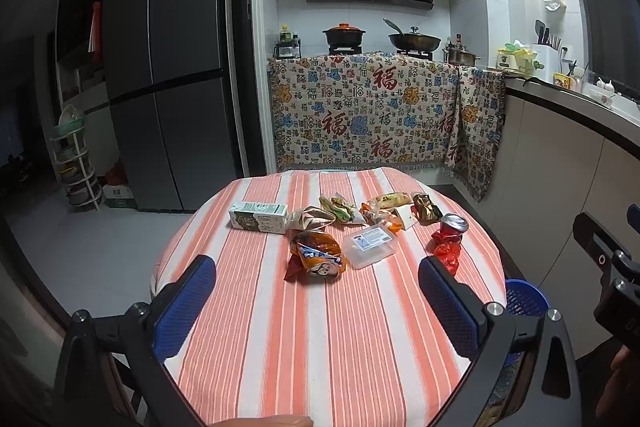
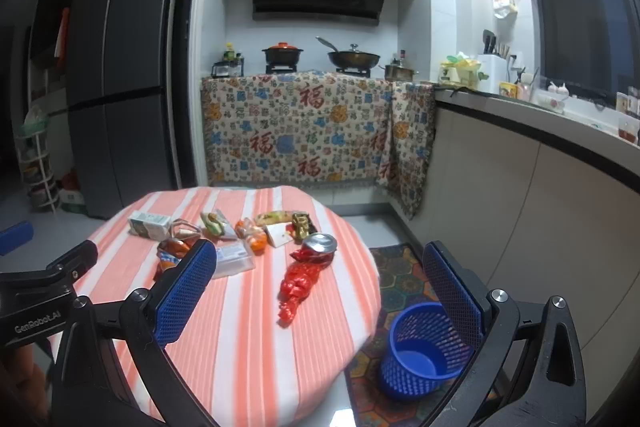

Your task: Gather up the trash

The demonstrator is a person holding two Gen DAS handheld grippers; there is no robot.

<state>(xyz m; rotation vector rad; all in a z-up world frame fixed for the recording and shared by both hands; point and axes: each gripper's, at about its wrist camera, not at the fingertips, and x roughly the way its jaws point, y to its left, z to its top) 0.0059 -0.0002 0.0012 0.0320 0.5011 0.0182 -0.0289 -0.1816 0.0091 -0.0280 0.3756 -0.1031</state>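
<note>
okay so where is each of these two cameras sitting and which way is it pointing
Left wrist: on the left gripper, above the near table edge, facing the stove wall; its open blue fingers frame the trash, the right gripper at its right.
Right wrist: on the right gripper, further right, facing likewise; open, blue basket on the floor.
Shared: striped table, red can, milk carton.

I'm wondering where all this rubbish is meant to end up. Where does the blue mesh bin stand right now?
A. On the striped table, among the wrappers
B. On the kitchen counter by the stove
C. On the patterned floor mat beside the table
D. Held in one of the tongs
C: the blue mesh bin stands on the patterned floor mat, below the striped table's edge, and looks empty inside.
</note>
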